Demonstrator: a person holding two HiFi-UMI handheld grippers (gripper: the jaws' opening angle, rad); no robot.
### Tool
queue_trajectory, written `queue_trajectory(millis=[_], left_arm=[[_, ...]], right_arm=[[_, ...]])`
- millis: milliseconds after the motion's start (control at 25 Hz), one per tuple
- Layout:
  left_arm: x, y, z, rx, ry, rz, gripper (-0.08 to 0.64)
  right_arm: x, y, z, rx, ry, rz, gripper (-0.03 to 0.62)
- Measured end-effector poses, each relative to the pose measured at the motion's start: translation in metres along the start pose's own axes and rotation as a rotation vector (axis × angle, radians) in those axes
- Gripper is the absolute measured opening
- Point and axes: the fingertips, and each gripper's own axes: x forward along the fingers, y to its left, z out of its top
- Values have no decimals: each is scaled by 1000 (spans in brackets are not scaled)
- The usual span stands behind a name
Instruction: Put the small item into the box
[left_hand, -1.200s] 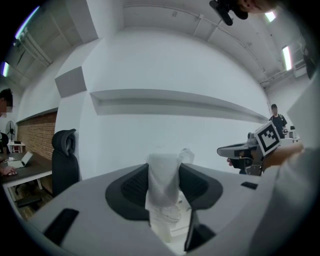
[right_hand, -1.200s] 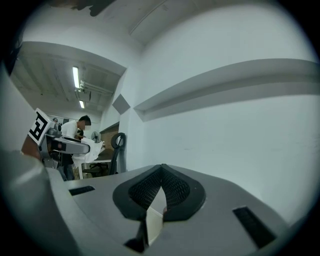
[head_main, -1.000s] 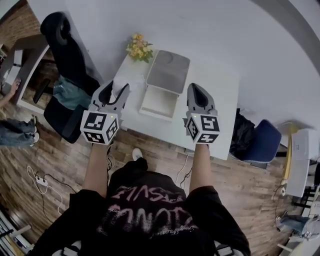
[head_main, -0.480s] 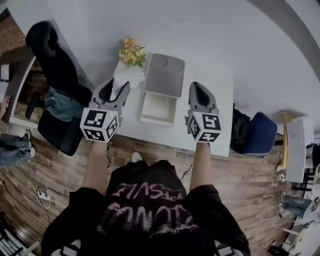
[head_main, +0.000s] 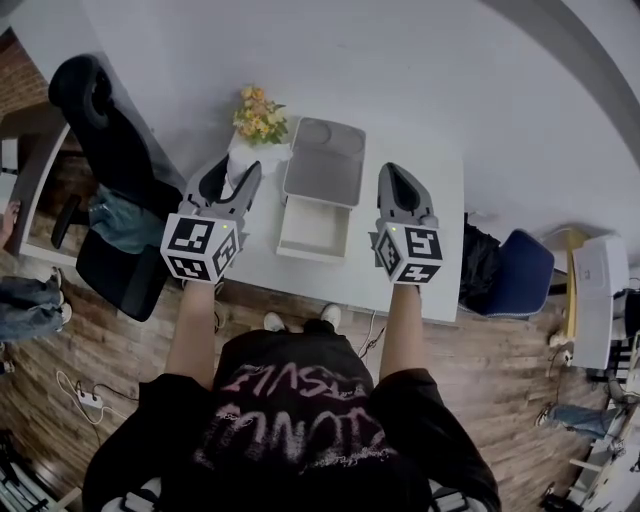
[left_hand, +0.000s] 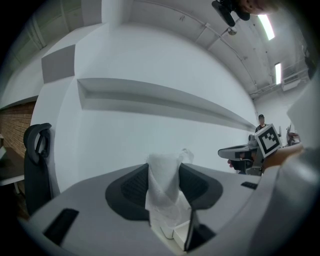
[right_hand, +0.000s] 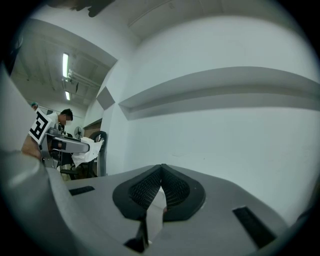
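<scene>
- Left gripper: jaws set wide but pressing on a crumpled white tissue, held just left of the box.
- Right gripper: jaws closed together, empty.
- The tissue looks feather-light, soft and crushable; a pinch mid-wad suits it, though it may cling when released.
- The box lies open between the grippers, with its lid tipped back.

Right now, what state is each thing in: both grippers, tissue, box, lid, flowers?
Left gripper: shut on the tissue.
Right gripper: shut, nothing between its jaws.
Tissue: crumpled, pinched, sticking up past the jaws.
Box: open, looks empty.
Lid: flipped back behind the box.
Flowers: upright, left of the lid.
</scene>
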Motion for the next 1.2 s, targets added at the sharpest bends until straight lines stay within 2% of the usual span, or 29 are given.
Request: queue_trajectory(millis=[360,720,1040,1200], left_arm=[[26,-13,1,11,22,14,178],[45,-41,-6,38,67,-3,178],[59,-67,-26,73,142,-39,178],[66,-76,-39,65,174,-49,178]], right_arm=[[17,-19,-5,15,2,41,8],[18,-40,-17,46,4,61,9],[14,-56,-27,68,9,62,9],[12,-62,-29,66,12,60,9]])
